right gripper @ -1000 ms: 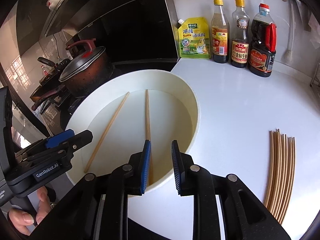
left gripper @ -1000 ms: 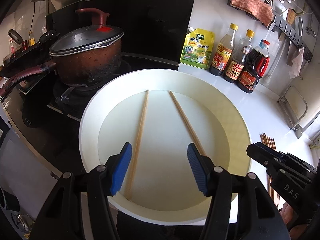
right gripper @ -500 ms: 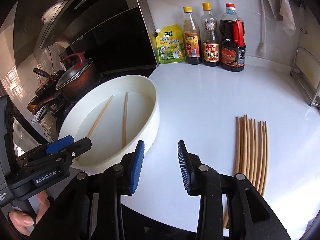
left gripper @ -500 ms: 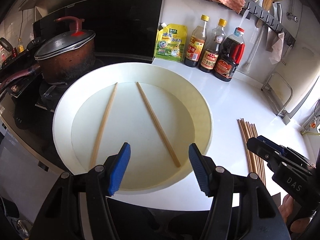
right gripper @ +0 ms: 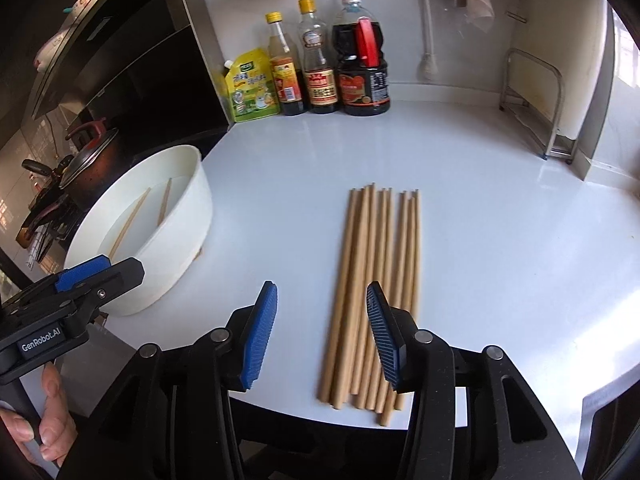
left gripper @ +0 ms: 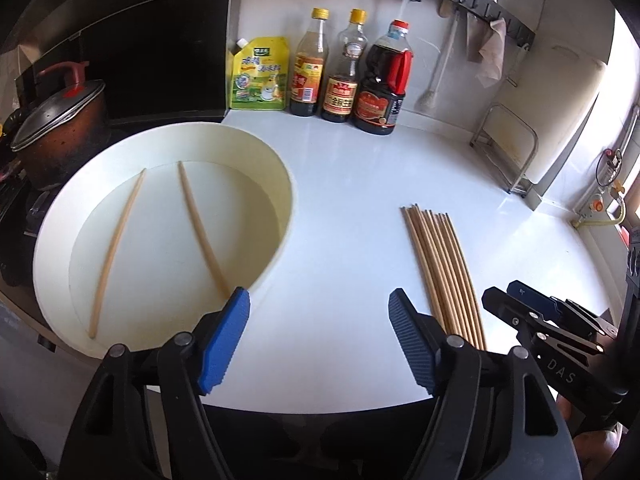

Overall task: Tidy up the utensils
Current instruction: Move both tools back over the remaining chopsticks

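A bundle of several wooden chopsticks (right gripper: 376,280) lies on the white counter (right gripper: 500,240); it also shows in the left wrist view (left gripper: 444,268). Two chopsticks (left gripper: 200,232) lie apart inside the white round basin (left gripper: 276,184), which also shows in the right wrist view (right gripper: 192,216). My left gripper (left gripper: 319,332) is open and empty above the counter, between the basin and the bundle. My right gripper (right gripper: 322,332) is open and empty, over the near end of the bundle.
Three sauce bottles (left gripper: 348,68) and a yellow pouch (left gripper: 258,74) stand at the back wall. A lidded pot (left gripper: 60,136) sits on the stove at the left. A metal rack (right gripper: 536,108) stands at the right. The counter's front edge is close below both grippers.
Both grippers have moved right, away from the basin and toward the chopstick bundle. The right gripper, nearly shut over the basin before, has opened wide.
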The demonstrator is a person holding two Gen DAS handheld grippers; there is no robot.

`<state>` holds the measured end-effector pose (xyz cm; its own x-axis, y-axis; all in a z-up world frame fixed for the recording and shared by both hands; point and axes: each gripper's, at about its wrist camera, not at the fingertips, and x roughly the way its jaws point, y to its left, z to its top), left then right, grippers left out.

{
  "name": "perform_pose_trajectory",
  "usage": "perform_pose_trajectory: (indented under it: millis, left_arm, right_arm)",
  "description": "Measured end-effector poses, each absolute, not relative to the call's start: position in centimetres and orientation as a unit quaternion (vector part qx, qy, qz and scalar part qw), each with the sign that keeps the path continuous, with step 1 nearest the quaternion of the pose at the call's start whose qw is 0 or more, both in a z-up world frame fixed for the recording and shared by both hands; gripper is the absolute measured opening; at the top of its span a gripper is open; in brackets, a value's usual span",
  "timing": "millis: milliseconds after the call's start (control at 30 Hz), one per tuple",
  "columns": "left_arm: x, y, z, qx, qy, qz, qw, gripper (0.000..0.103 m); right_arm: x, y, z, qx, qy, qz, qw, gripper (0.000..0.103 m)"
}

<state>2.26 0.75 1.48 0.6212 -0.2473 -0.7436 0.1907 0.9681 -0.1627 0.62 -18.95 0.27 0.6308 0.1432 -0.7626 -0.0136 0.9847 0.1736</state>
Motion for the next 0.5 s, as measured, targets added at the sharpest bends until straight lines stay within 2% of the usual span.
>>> perform_pose_trajectory:
  millis: [200, 500]
  left_arm:
    - [2.6, -2.6, -0.2, -0.032, 0.426, -0.145, 0.892, 0.075]
    - [3.9, -5.8, -2.7, -0.017, 0.449, -0.149, 0.881, 0.075]
  right_arm:
    - [-0.2, -22.3, -1.3, 0.086, 0.435, 0.004, 0.896, 0.045]
    - [0.4, -24.1, -4.4, 0.086, 0.455, -0.027, 0.886, 0.045]
